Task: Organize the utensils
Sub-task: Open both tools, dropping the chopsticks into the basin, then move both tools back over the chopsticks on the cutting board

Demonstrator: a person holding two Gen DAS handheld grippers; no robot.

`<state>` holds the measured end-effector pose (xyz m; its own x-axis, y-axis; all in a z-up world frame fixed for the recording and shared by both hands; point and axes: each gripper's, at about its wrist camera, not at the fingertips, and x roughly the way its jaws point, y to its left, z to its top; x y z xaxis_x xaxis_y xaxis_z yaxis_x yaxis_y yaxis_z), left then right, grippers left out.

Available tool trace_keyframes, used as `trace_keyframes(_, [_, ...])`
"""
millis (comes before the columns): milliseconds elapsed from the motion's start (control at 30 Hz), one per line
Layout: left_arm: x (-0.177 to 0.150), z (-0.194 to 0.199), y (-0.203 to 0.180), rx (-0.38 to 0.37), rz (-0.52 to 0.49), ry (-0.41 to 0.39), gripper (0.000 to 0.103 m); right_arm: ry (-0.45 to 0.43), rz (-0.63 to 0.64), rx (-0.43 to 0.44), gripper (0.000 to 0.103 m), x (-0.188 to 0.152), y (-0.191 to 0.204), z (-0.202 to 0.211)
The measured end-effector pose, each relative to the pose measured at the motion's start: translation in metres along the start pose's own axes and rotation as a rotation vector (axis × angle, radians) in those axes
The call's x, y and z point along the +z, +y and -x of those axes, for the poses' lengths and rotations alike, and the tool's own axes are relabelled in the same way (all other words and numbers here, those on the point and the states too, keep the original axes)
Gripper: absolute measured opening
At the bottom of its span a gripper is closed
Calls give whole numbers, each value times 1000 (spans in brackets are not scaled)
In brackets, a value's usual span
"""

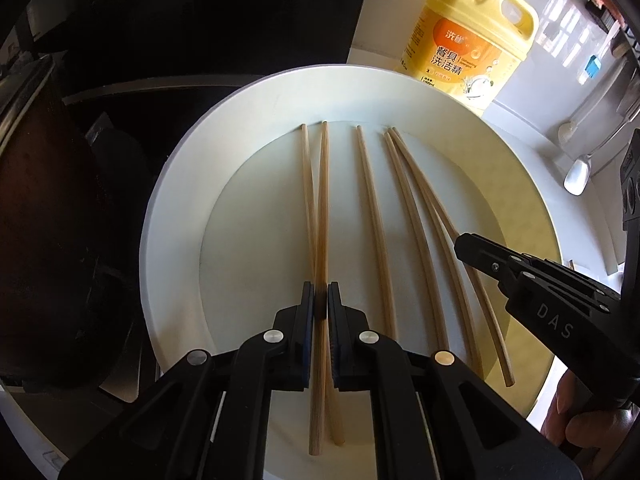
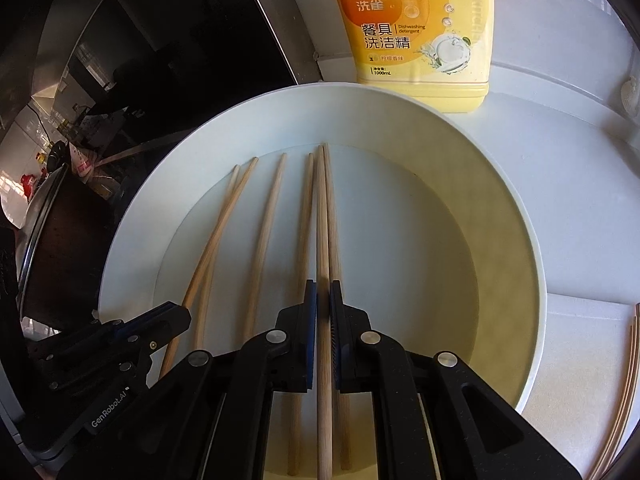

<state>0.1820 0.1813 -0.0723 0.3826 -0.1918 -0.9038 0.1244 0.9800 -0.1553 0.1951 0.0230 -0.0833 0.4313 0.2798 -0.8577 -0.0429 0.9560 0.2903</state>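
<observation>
Several wooden chopsticks lie on a large white plate [image 1: 180, 208], which also shows in the right wrist view [image 2: 132, 240]. My left gripper [image 1: 321, 300] is shut on a chopstick [image 1: 322, 200] at the plate's left, where two sticks cross. My right gripper [image 2: 323, 300] is shut on a chopstick [image 2: 322, 220] at the right of the group. Each gripper shows in the other's view: the right gripper [image 1: 472, 248] over the rightmost sticks, the left gripper [image 2: 172, 320] over the leftmost pair.
A yellow dish detergent bottle [image 1: 468, 36] stands just behind the plate on the white counter, and shows in the right wrist view [image 2: 416, 32]. A dark pot [image 1: 48, 220] sits left of the plate. A white spoon [image 1: 578, 176] hangs at the right. More chopsticks [image 2: 624, 392] lie right of the plate.
</observation>
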Motion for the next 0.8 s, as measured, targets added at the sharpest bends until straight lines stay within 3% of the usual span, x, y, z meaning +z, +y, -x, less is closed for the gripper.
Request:
trace_keyframes(33, [0,0,0,5,-1,4,21,1,3,-2,15,0,0,0])
trace_keyframes(100, [0,4,-1,6,-5,-11,34,-18,13,-19,23,1,1,4])
trace_keyframes(133, [1,7,-1,24,-6,-23,52,-27,17,-24,23,2,1,6])
trace_keyframes(200, [1,14,0,44,1,-59,67,-36,17,-22,24,3,-2,11])
trace_keyframes(800, [-5,39,7,54,6,-69,75,-106,11,-9,42,-16,-3,52])
